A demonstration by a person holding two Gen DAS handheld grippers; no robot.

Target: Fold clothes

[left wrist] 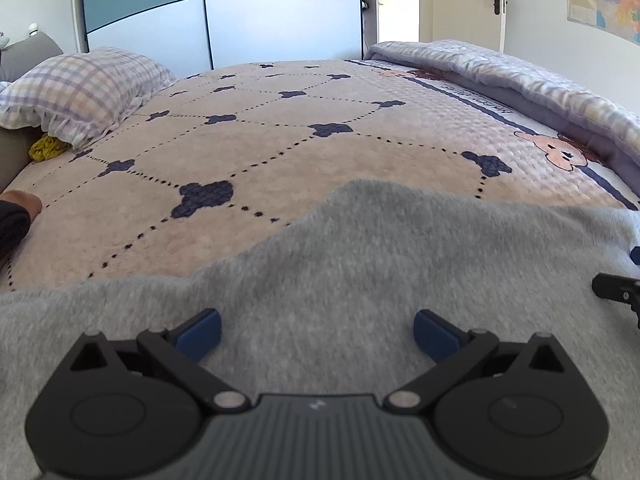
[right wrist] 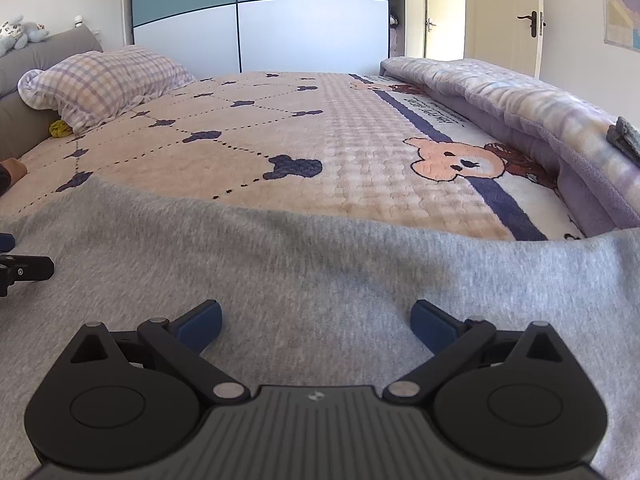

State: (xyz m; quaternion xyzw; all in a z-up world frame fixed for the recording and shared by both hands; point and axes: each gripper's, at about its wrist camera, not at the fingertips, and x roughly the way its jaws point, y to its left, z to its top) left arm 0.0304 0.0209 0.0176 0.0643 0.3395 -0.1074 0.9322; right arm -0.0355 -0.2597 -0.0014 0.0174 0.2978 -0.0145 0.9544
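Pretty bright daylight overall, seems to pour in through the open doorway [left wrist: 398, 0] at the back, which is blown out white. Shadows are soft. Heavy fisheye bend, dark corners. The grey garment [left wrist: 360, 264] up close looks smeary, and the folded quilt [right wrist: 520, 96] is blurred in the right view.

Two hand-held grippers, both spread wide

Left gripper [left wrist: 317, 334]: blue-padded fingers [left wrist: 199, 334] far apart, nothing between them. Right gripper [right wrist: 316, 326]: same wide pose, level beside the left, gripping nothing; its fingers [right wrist: 434, 326] likewise blue-padded.
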